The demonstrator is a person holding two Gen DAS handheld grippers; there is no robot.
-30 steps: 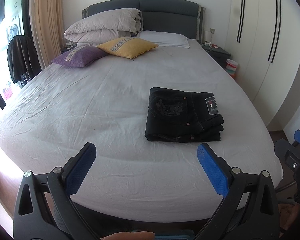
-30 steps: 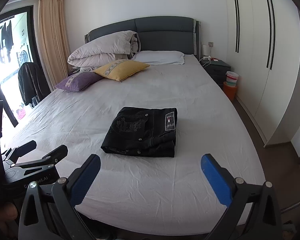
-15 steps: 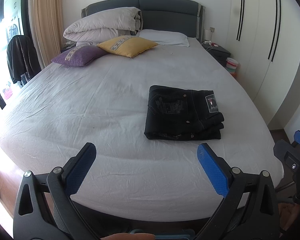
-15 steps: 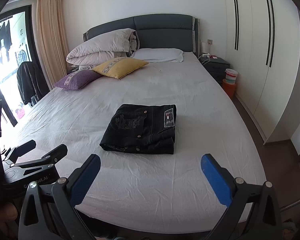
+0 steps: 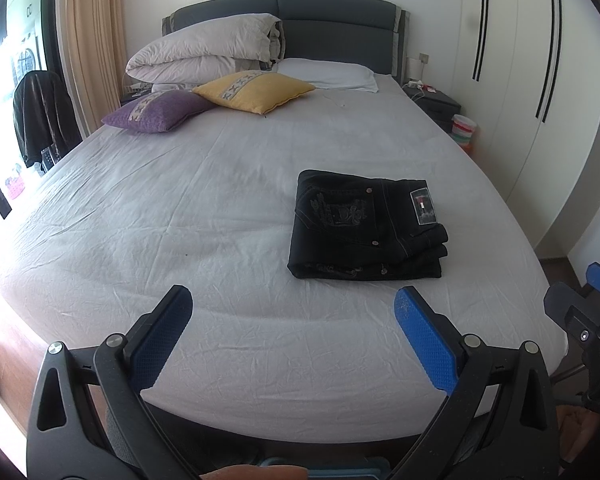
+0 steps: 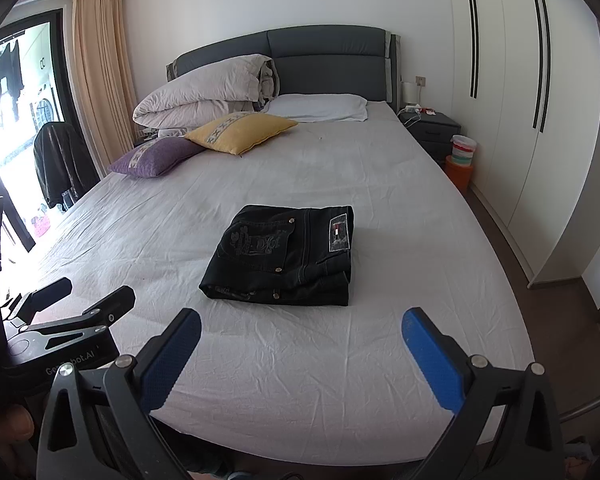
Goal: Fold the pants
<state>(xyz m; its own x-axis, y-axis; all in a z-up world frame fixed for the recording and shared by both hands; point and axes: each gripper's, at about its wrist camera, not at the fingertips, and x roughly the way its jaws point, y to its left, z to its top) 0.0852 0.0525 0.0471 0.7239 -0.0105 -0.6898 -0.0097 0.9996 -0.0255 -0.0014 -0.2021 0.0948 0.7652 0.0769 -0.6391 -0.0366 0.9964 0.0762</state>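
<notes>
- Left gripper (image 5: 290,318): jaws spread wide, nothing between them, held off the near edge of the bed (image 5: 180,200). I see the pants (image 5: 364,226) ahead and to its right, well apart.
- Pants: black, in a compact stacked rectangle on the sheet, right of the bed's centre and towards the near end. Waist label faces up at the right end. Long axis looks roughly left-right across the bed, layered edges facing me at the near side.
- Right gripper (image 6: 300,328): also wide open and empty, off the near edge. From its camera the pants (image 6: 284,256) sit almost straight ahead, only slightly left, so I judge this the nearer arm.
- My read: the fold looks done; any last touch-up would be a straight reach forward with the right.
</notes>
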